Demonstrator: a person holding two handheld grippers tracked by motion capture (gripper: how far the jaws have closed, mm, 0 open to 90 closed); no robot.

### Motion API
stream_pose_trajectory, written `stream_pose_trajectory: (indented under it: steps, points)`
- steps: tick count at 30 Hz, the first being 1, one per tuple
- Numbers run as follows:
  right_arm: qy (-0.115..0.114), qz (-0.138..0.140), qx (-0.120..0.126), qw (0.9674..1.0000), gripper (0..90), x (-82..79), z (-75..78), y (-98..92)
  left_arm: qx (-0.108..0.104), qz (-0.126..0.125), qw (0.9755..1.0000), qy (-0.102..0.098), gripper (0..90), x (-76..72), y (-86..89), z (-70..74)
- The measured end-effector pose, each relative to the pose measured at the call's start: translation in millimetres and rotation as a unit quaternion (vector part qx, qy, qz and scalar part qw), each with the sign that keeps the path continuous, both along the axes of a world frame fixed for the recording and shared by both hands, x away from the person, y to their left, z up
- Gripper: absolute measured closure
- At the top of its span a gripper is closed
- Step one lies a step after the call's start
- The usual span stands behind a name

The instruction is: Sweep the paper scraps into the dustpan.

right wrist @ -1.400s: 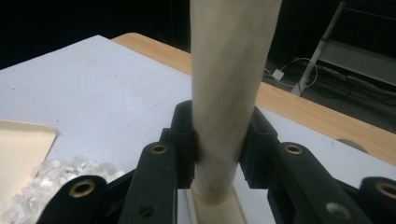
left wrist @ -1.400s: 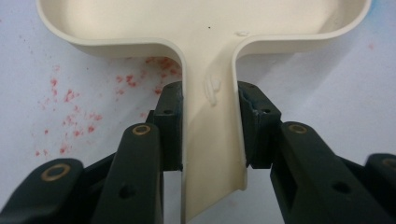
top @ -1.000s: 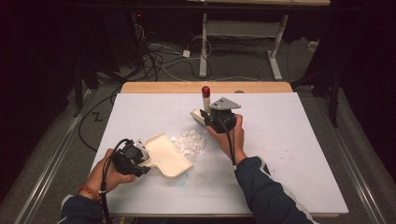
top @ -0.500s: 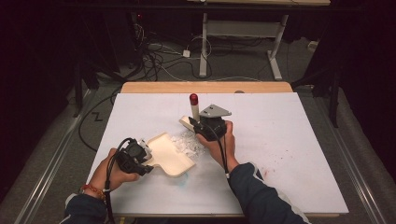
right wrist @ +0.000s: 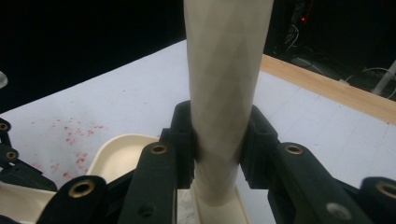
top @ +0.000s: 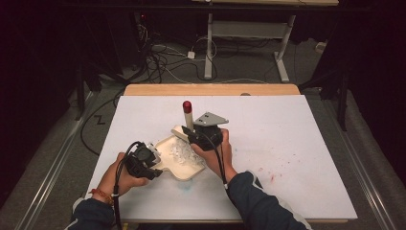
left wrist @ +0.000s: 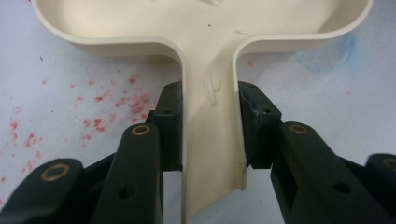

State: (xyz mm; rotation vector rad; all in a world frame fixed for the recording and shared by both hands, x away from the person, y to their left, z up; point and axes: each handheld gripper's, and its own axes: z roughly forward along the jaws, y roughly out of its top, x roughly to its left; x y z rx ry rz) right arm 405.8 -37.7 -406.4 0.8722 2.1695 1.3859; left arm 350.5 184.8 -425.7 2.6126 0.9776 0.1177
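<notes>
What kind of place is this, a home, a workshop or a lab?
Probably a lab or recording workspace, not a home: a white-covered wooden worktable in a dark room, loose cables across the grey floor, and a metal-legged white desk frame behind it.

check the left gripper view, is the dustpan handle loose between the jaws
No, the left hand-held gripper has both jaws pressed against the sides of the cream dustpan handle.

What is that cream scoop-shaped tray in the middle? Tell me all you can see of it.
The cream dustpan looks like smooth plastic: a shallow tray with a raised rim and a short channel-shaped handle. It lies flat on the white table. The left tongs clamp the handle from both sides. Whitish crumpled bits lie inside it, and the brush held by the right tongs stands at its far edge.
</notes>
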Motion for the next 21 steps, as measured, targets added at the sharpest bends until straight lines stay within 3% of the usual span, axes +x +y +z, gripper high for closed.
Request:
stream_pose_trajectory:
  steps: [12, 21]
  points:
    - [0.004, 0.038, 0.023, 0.9990, 71.1, -15.5, 9.9, 13.0, -0.003, 0.006, 1.0000, -0.001, 62.7, 2.1, -3.9, -3.8]
    - [-0.004, 0.027, 0.040, 0.9988, 71.2, -12.9, 22.9, -2.4, 0.001, 0.005, 1.0000, 0.000, 62.6, 2.8, -5.1, -7.5]
